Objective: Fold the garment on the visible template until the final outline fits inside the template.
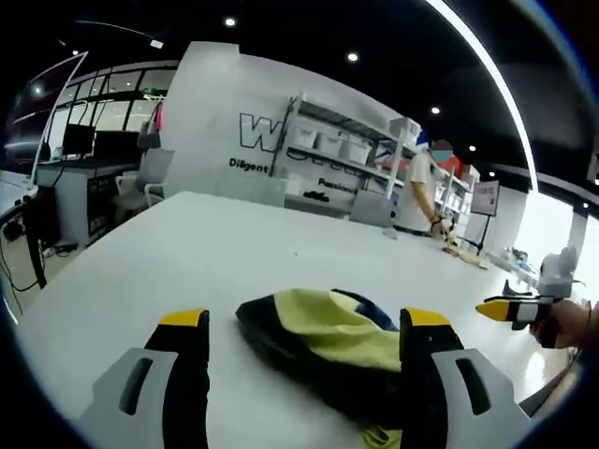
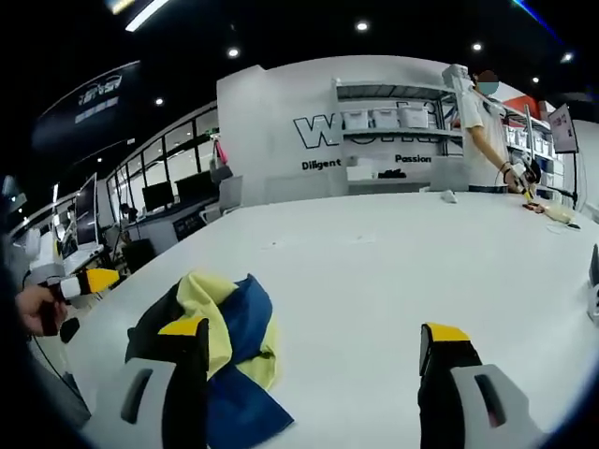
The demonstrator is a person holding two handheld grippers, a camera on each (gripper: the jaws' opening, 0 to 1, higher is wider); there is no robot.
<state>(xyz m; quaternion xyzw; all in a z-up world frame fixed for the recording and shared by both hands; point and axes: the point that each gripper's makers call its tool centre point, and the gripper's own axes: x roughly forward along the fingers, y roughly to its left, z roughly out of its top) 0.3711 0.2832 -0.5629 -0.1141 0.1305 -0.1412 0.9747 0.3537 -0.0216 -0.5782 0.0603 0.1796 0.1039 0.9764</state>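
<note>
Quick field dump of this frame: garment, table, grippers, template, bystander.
garment: yellow, blue and black garment, crumpled in a heap, not folded
table: white table, garment lies on it
left gripper: open, jaws either side of the garment
right gripper: open, garment by its left jaw, nothing held
template: no outline discernible on the table
person: standing at the far end of the table, by shelves

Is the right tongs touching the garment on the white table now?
Cannot tell. In the right gripper view, the right tongs are open and one jaw overlaps the crumpled garment, with no plain contact or gap visible on the white table.
</note>
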